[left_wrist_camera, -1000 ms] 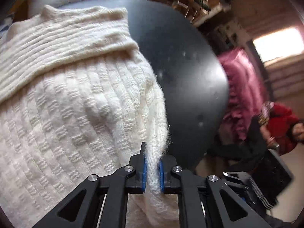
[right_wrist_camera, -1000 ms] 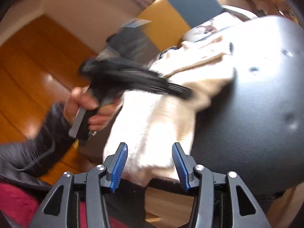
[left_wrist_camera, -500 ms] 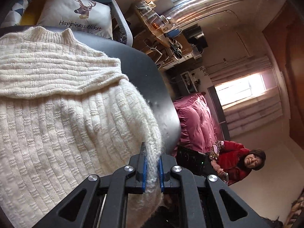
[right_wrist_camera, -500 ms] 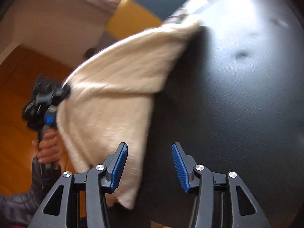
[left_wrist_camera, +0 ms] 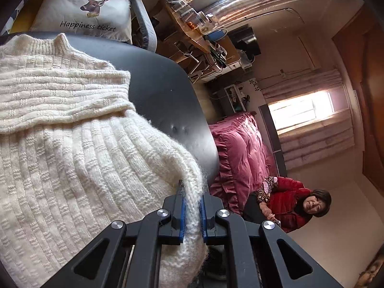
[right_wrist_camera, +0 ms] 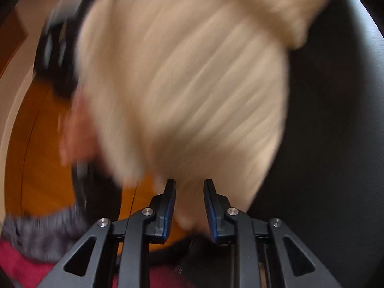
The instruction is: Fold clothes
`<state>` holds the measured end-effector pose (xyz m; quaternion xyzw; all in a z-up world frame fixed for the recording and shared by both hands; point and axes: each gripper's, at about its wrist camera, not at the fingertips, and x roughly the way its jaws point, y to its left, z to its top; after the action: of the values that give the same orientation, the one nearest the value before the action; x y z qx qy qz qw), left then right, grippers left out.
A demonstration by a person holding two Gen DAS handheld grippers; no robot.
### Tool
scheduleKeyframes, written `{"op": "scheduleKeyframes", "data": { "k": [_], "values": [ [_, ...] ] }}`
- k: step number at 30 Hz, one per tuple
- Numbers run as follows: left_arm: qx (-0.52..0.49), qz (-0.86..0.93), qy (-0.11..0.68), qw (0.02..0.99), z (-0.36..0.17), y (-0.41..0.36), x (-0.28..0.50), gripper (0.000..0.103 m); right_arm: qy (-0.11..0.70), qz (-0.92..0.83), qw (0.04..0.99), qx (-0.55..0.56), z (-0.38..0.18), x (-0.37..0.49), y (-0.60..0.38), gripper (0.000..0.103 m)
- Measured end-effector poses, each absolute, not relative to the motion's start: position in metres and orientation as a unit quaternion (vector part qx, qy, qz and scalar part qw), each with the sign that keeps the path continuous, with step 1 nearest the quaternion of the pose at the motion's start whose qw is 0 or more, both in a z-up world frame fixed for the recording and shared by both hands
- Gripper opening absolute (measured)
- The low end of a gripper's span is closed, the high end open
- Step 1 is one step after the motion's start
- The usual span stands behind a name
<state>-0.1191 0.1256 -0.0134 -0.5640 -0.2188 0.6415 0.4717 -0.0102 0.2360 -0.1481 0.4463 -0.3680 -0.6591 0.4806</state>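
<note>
On the round black table (left_wrist_camera: pixel 168 100), one cream knitted sweater (left_wrist_camera: pixel 72 144) is spread, its ribbed collar lying at the far side and its body running back toward the near rim, so that the long axis is judged to lie along the left gripper's line of sight. The left gripper (left_wrist_camera: pixel 191 206) is seen clamped on a thick knitted edge of the sweater at the table's near rim, the wool being pinched between the two blue pads with loose fabric hanging below them. In the right wrist view, which is heavily blurred, the same sweater (right_wrist_camera: pixel 192 84) is shown filling the frame directly ahead of the right gripper (right_wrist_camera: pixel 189 204); its jaws are held apart, with a low corner of the fabric seen between them, and whether the pads touch the wool cannot be told. The coming move is judged to turn on this: a second hold lies straight ahead of the right gripper, at the near edge, while the opposite part of that edge is already held by the left. A blurred hand (right_wrist_camera: pixel 76 129) is visible at the left of that view. By count: one sweater, two grippers, one table. Beyond the table, one deer-printed cushion (left_wrist_camera: pixel 86 12), one pink-covered bed (left_wrist_camera: pixel 240 153) and one seated person in red (left_wrist_camera: pixel 292 208) are seen.
</note>
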Motion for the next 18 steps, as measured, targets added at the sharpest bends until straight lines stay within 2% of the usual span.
{"op": "scheduleKeyframes", "data": {
  "k": [2,4,6,8,14,18],
  "values": [
    [-0.572,0.641,-0.202,0.471,-0.012,0.142,-0.119,0.01,-0.332,-0.667,0.478,0.465,-0.146,0.005,0.233,0.023],
    [-0.582,0.641,-0.18,0.467,-0.014,0.16,-0.119,0.01,-0.283,-0.695,0.434,0.498,-0.149,0.019,0.238,0.029],
    [-0.593,0.638,-0.158,0.465,-0.02,0.179,-0.12,0.01,-0.179,-0.76,0.333,0.529,-0.146,0.035,0.245,0.036],
    [-0.603,0.633,-0.14,0.465,-0.027,0.196,-0.122,0.01,-0.088,-0.798,0.281,0.527,-0.138,0.054,0.245,0.036],
    [-0.615,0.628,-0.129,0.459,-0.035,0.21,-0.125,0.01,-0.014,-0.841,0.27,0.469,-0.117,0.069,0.219,0.036],
    [-0.612,0.632,-0.134,0.456,-0.032,0.204,-0.125,0.01,0.016,-0.845,0.263,0.466,-0.131,0.057,0.21,0.034]
  ]
}}
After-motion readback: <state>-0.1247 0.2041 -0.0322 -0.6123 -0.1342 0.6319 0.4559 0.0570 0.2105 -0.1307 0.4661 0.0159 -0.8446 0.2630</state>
